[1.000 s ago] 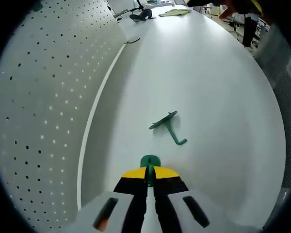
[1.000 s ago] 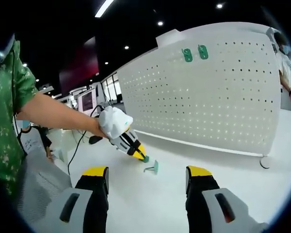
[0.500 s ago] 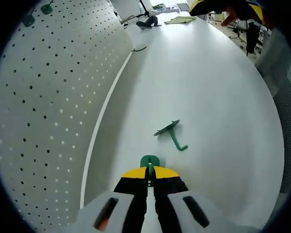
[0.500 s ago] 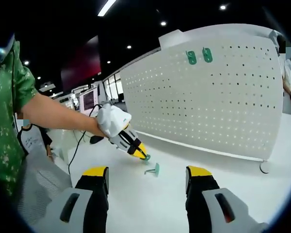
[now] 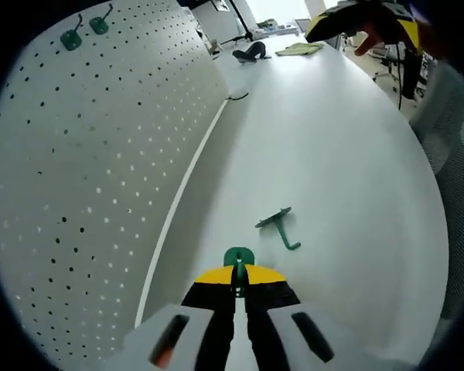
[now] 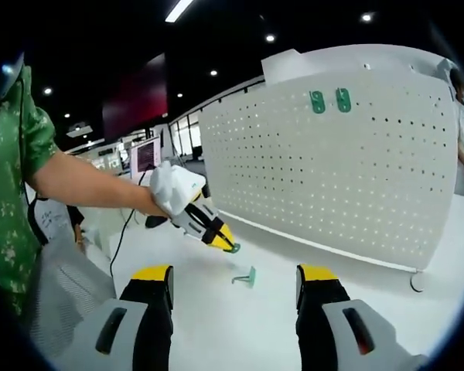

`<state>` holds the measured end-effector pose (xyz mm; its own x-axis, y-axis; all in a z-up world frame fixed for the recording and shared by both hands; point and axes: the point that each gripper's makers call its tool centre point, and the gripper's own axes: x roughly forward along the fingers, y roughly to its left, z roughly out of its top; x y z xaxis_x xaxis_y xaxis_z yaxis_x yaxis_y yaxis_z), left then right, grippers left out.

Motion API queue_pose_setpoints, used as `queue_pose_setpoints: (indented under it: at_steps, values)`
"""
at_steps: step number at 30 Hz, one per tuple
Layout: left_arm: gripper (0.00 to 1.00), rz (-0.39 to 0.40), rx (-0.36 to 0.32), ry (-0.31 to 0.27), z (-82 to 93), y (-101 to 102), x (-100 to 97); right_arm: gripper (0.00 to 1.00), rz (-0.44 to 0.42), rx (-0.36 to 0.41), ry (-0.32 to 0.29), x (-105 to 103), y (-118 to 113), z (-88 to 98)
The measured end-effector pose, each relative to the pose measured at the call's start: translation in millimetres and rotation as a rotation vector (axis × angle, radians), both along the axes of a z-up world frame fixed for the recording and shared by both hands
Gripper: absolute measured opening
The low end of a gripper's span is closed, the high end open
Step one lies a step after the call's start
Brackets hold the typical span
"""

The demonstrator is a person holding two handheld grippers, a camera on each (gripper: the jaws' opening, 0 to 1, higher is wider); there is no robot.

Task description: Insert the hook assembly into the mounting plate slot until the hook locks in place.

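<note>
My left gripper (image 5: pixel 238 280) is shut on a green hook piece (image 5: pixel 239 258), whose round end sticks out past the yellow jaw tips. A second green hook (image 5: pixel 278 226) lies on the white table just ahead of it. In the right gripper view the same left gripper (image 6: pixel 223 245) hangs above that lying hook (image 6: pixel 246 277), held by a person's hand. The white pegboard (image 5: pixel 85 178) stands to the left, with two green hooks (image 6: pixel 329 101) mounted near its top. My right gripper (image 6: pixel 233 287) is open with nothing between its jaws.
The white table (image 5: pixel 348 154) stretches far ahead, with a black object (image 5: pixel 250 52) and a green cloth (image 5: pixel 298 49) at its far end. A cable (image 5: pixel 236 97) lies by the pegboard's foot. A person in a green sleeve (image 6: pixel 11 178) stands at left.
My left gripper has risen with its hook piece, away from the lying hook. The pegboard's top with its two mounted hooks has come into the left gripper view.
</note>
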<state>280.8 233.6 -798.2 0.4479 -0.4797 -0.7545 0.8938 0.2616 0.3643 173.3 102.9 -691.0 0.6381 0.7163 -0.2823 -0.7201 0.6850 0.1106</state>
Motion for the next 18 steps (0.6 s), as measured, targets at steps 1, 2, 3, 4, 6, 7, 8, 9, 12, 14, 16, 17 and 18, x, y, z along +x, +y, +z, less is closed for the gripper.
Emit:
queue_pose_setpoints:
  at_steps: [1,2,3,4,6,7,8,9,12,14,16,17,18]
  values:
    - [0.03,0.003,-0.004,-0.003,1.5,0.6,-0.4,0.65,0.001,-0.002,-0.002,0.0,0.2,1.0]
    - [0.03,0.008,-0.010,-0.006,3.6,1.7,-1.1,0.65,0.004,-0.007,-0.004,-0.3,0.6,2.4]
    - [0.03,0.010,-0.012,-0.007,4.2,2.1,-1.4,0.65,0.006,-0.011,-0.007,-0.5,1.0,4.1]
    - [0.03,0.013,-0.018,-0.009,6.0,3.3,-2.4,0.65,0.007,-0.013,-0.009,-0.9,1.3,5.3]
    - [0.03,0.022,-0.027,-0.016,9.2,5.8,-3.5,0.65,0.011,-0.017,-0.015,-1.8,2.5,8.9]
    - [0.03,0.026,-0.030,-0.019,10.8,6.8,-3.9,0.65,0.012,-0.020,-0.018,-2.1,2.8,10.4]
    - [0.03,0.031,-0.036,-0.022,12.8,7.6,-4.5,0.65,0.014,-0.021,-0.019,-2.6,3.3,11.3]
    - [0.03,0.037,-0.045,-0.027,16.0,8.7,-5.3,0.65,0.015,-0.022,-0.020,-3.0,3.7,12.3]
    - [0.03,0.057,-0.074,-0.037,23.2,11.1,-6.5,0.65,0.022,-0.031,-0.025,-5.0,5.5,14.9]
    - [0.03,0.070,-0.089,-0.047,28.4,13.5,-7.6,0.65,0.025,-0.034,-0.029,-6.1,6.2,17.4]
    - [0.03,0.082,-0.104,-0.057,33.9,15.4,-9.3,0.65,0.027,-0.036,-0.032,-7.0,6.7,19.8]
    - [0.03,0.083,-0.108,-0.060,35.5,15.9,-10.1,0.65,0.028,-0.038,-0.036,-7.3,7.0,21.6]
    - [0.03,0.086,-0.113,-0.065,37.5,16.6,-10.7,0.65,0.029,-0.039,-0.038,-7.7,7.2,22.8]
